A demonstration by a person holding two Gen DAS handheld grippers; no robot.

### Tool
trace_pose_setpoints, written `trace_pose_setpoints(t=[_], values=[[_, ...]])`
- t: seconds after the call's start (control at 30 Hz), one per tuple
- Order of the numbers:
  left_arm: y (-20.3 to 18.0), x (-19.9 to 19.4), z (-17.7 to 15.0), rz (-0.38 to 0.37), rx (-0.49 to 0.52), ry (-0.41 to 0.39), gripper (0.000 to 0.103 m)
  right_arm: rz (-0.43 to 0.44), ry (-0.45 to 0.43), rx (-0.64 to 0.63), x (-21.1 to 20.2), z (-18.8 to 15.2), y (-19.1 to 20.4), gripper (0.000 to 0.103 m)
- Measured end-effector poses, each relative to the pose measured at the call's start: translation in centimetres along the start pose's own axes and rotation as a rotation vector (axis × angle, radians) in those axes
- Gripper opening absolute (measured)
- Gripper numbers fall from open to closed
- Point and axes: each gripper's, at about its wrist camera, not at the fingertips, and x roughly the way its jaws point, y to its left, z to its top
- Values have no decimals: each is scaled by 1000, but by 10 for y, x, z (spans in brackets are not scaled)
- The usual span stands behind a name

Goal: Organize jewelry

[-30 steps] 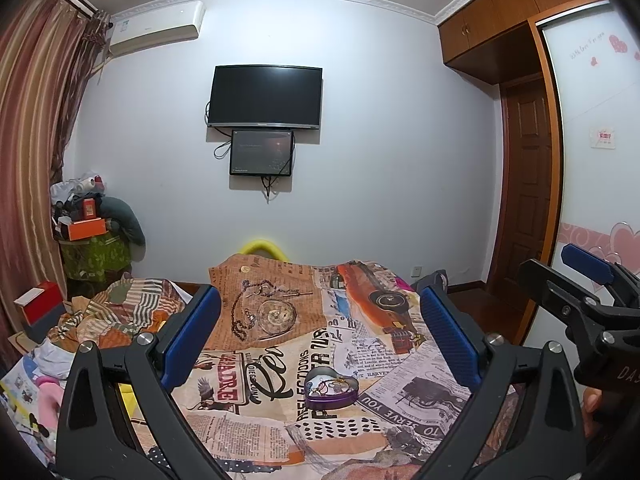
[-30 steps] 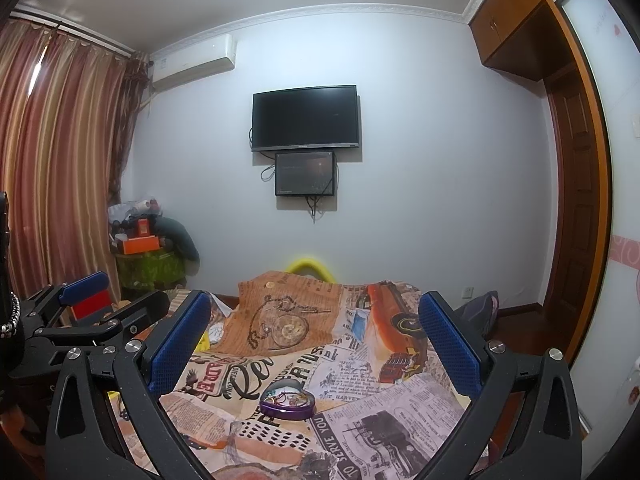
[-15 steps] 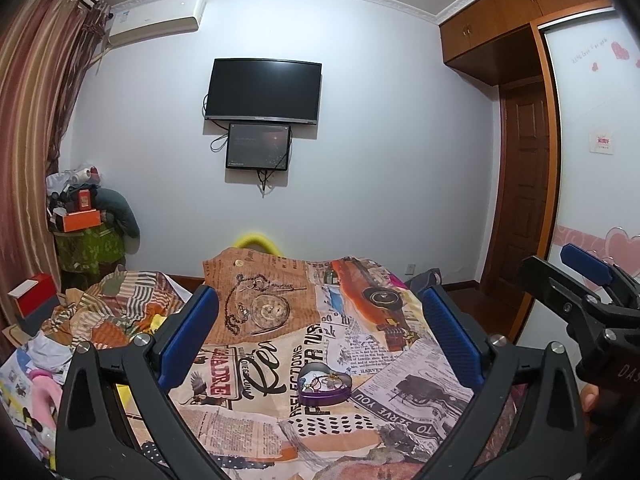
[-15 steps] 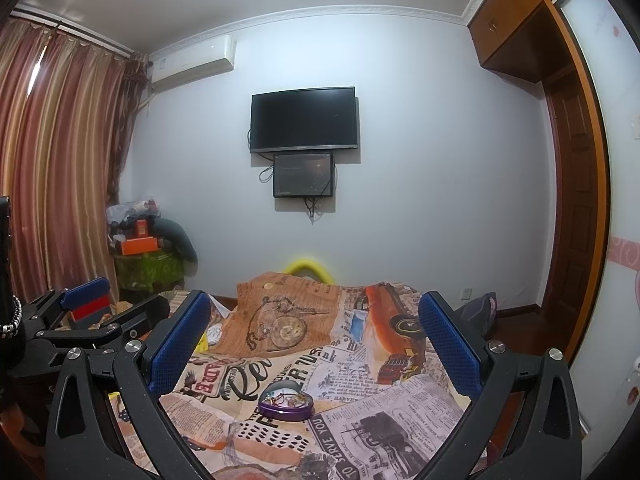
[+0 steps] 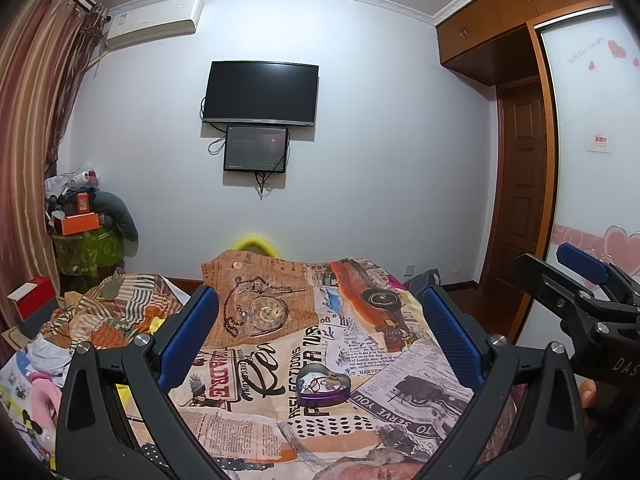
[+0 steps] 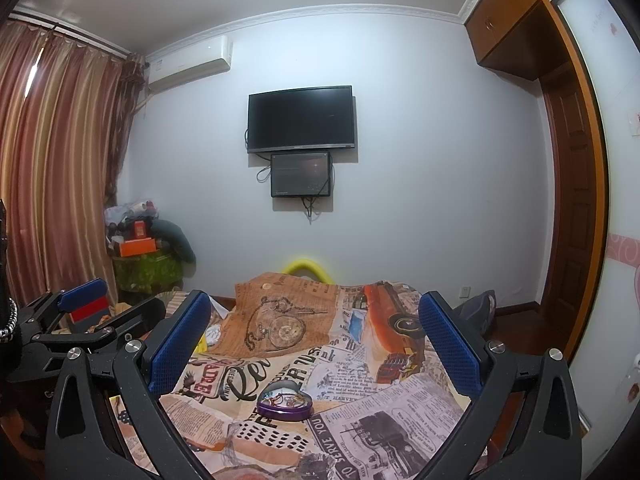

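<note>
Heart-shaped tin [image 5: 323, 389], purple-walled, lid off, resting on newspaper-print bedspread [image 5: 280, 360] near its close edge. Inside: small tangle of jewelry [image 5: 320, 383], metallic bits with a red piece; single items not distinguishable. Tin shiny and rigid; bedspread soft, matte, creased, printed with pocket watch and orange car. Left gripper [image 5: 320, 332] spread wide, blue ribbed pads, holding nothing, tin between its fingers in view. Right gripper [image 6: 316, 340] likewise wide apart, unladen, above the tin [image 6: 285, 400].
</note>
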Motion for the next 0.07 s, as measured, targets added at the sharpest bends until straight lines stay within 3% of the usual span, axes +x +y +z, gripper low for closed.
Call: trace_pose_setpoints(t=[0.07], values=[[0, 1, 0, 2, 2, 2, 102, -2, 2, -1, 1, 0, 0, 103]])
